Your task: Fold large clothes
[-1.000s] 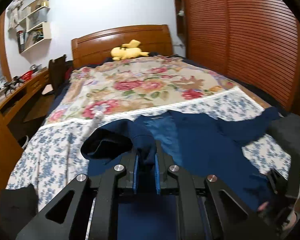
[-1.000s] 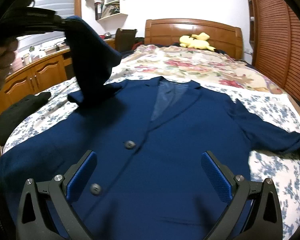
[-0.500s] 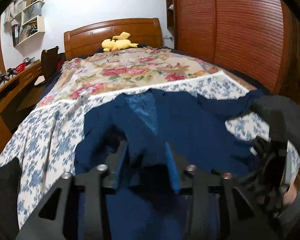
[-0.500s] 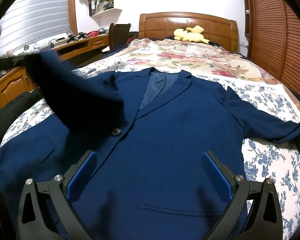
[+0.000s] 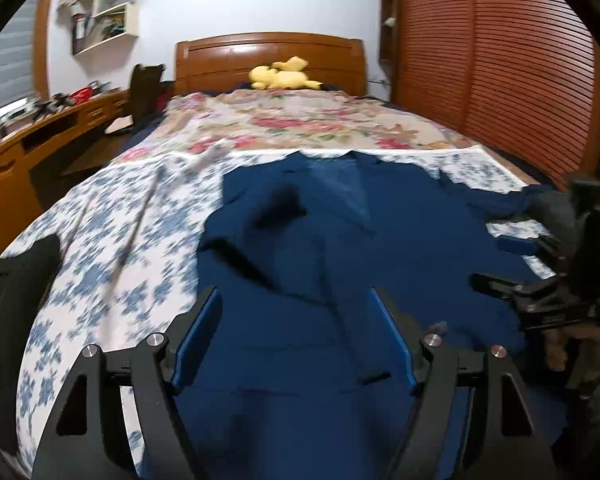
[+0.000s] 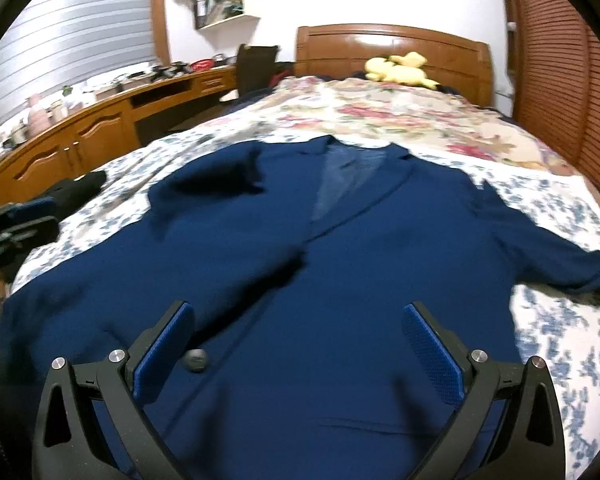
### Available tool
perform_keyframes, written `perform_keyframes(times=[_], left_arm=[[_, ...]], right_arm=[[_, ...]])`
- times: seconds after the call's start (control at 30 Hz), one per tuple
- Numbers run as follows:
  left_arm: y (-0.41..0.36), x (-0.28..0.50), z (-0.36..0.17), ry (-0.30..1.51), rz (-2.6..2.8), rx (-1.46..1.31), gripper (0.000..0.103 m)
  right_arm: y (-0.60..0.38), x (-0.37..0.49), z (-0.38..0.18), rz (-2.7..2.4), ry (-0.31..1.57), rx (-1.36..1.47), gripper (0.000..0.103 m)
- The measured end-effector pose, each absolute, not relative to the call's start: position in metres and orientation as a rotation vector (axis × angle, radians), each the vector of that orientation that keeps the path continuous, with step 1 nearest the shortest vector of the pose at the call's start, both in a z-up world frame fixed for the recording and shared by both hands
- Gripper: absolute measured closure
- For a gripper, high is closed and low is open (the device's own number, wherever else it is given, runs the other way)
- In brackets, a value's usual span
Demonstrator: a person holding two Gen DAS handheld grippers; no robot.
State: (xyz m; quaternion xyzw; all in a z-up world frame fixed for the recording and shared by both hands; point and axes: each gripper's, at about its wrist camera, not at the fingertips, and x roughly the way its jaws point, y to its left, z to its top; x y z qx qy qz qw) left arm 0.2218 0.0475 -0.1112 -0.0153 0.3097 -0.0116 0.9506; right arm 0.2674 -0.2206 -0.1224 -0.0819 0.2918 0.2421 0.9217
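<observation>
Jacket: a navy blazer (image 6: 340, 280) lies face up and spread flat on the bed, collar toward the headboard, hem toward the cameras.
Jacket's sleeves: one sleeve (image 6: 236, 256) lies folded in across the chest, its cuff near the lapel; the other sleeve (image 6: 552, 248) stretches out sideways over the sheet toward the bed's edge by the wardrobe.
Buttons: one dark button (image 6: 196, 359) shows on the front, just beside the right gripper's left pad.
Left gripper: the left gripper (image 5: 296, 344) hangs low over the lower front of the jacket, tilted downward; its jaws are opening, with cloth beneath them but nothing pinched between the blue pads.
Right gripper: the right gripper (image 6: 300, 356) has its jaws spread wide above the jacket's front, holding nothing; in the left wrist view it (image 5: 540, 276) sits at the frame's right with a hand (image 5: 572, 344) behind it.
Bed: blue-flowered sheet (image 5: 112, 248) lies bare on both sides of the jacket, wider on the desk side; a rose-patterned quilt (image 6: 400, 120) covers the far half.
Edges: the jacket's hem reaches the near end of the bed; a dark garment (image 6: 76, 188) lies at the sheet's desk-side edge.
Beyond: a yellow plush toy (image 5: 284, 76) rests against the wooden headboard (image 5: 268, 52); a slatted wardrobe (image 5: 500, 72) flanks one side and a curved desk (image 6: 100, 132) the other.
</observation>
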Motion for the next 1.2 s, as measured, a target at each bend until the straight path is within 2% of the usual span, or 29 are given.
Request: perform_keyframes(times=[0.03, 0.1, 0.17, 0.3, 0.57, 0.63, 0.73, 0.77, 0.8, 0.9, 1.2], left_arm=[[0.054, 0.218, -0.115, 0.631, -0.015, -0.038, 0.028], [0.063, 0.213, -0.120, 0.634, -0.002, -0.048, 0.028], [0.075, 0.204, -0.124, 0.639, 0.029, -0.053, 0.028], [0.092, 0.187, -0.127, 0.639, 0.075, -0.059, 0.028], [0.109, 0.155, -0.128, 0.631, 0.125, -0.064, 0.028], [0.110, 0.149, -0.128, 0.628, 0.127, -0.065, 0.028], [0.106, 0.145, -0.129, 0.628, 0.117, -0.063, 0.028], [0.106, 0.144, -0.129, 0.627, 0.112, -0.061, 0.028], [0.104, 0.143, -0.129, 0.626, 0.105, -0.057, 0.028], [0.097, 0.148, -0.128, 0.619, 0.084, -0.053, 0.028], [0.064, 0.187, -0.115, 0.565, -0.013, -0.036, 0.028]], right_arm=[[-0.217, 0.266, -0.123, 0.514, 0.604, -0.171, 0.003], [-0.207, 0.263, -0.123, 0.574, 0.610, -0.175, 0.014], [-0.195, 0.259, -0.122, 0.638, 0.615, -0.184, 0.019], [-0.169, 0.256, -0.126, 0.723, 0.633, -0.220, 0.023], [-0.134, 0.260, -0.150, 0.796, 0.719, -0.355, 0.023], [-0.134, 0.264, -0.154, 0.782, 0.737, -0.375, 0.036], [-0.137, 0.268, -0.155, 0.761, 0.750, -0.392, 0.068], [-0.138, 0.266, -0.153, 0.753, 0.742, -0.392, 0.086], [-0.137, 0.265, -0.151, 0.733, 0.728, -0.397, 0.089], [-0.153, 0.259, -0.140, 0.732, 0.689, -0.347, 0.093], [-0.234, 0.233, -0.101, 0.561, 0.533, -0.186, 0.094]])
